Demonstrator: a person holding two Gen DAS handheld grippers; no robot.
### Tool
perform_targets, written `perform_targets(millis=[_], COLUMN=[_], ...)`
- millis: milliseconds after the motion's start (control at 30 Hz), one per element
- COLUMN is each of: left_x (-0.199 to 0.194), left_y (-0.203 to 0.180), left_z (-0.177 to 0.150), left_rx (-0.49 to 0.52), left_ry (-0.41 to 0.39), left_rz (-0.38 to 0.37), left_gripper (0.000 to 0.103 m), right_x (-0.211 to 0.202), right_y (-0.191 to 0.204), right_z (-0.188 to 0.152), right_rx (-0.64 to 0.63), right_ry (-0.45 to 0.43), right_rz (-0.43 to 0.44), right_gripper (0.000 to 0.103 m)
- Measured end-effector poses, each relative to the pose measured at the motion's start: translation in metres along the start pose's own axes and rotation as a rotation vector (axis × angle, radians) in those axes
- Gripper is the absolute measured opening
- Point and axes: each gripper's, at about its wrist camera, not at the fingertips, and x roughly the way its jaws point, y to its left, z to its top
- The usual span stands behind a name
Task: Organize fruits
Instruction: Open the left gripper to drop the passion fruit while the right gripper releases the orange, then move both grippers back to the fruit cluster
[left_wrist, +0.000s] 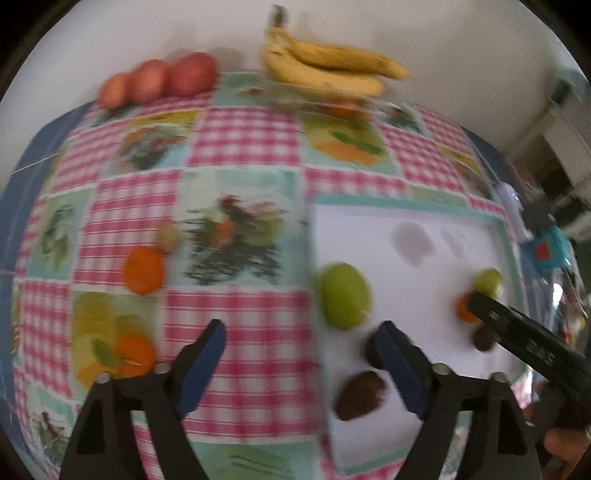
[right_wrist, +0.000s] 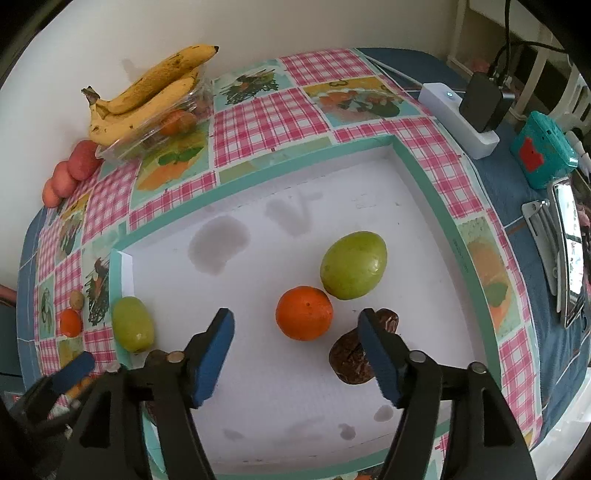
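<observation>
1. Sorting in hand: orange (right_wrist: 304, 313), green fruit (right_wrist: 353, 264) lie on white tray (right_wrist: 258, 369).
2. Left gripper (left_wrist: 299, 354) and right gripper (right_wrist: 295, 339) jaws spread, empty.
3. Next, we judge: fetch small orange (left_wrist: 143, 270) near counter's left edge.

The setting is judged to be a home, most likely a dining or kitchen table. The table is covered by a patchwork oilcloth (right_wrist: 266, 122) printed with pink gingham and fruit pictures, set against a plain pale wall (right_wrist: 258, 26). At the far edge, bananas (right_wrist: 147, 96) are laid over a clear plastic punnet (right_wrist: 155, 136). At the right, a white power strip (right_wrist: 458, 114) with a black charger (right_wrist: 482, 101) is seen, and white furniture (left_wrist: 554, 147) beyond.
</observation>
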Motion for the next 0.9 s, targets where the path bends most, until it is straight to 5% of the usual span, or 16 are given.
perform_targets(millis=[67,133,233,900], left_x=[-0.003,-0.008,-0.017,-0.099], left_y=[0.016,0.034,0.056,0.166], left_z=[0.002,0.006,0.012,0.019], left_rx=[-0.041,-0.086,-0.133,-0.258], left_ry=[-0.020,-0.039,-0.067,-0.251], left_rz=[0.037,0.061,0.086,0.250], left_gripper=[0.103,0.103,0.103,0.103], right_x=[0.000,-0.003,-0.004,-0.031], right_y=[0.001,0.003,0.006,0.090], right_z=[0.000,-0.001,0.000,-0.012], right_rx=[-0.007,-0.019,-0.030,-0.130], right_ry=[-0.010,-0.026,-0.044,-0.092], right_rz=[-0.003,-0.005,-0.010,0.097], right_gripper=[0.080,0.081,0.094,0.095])
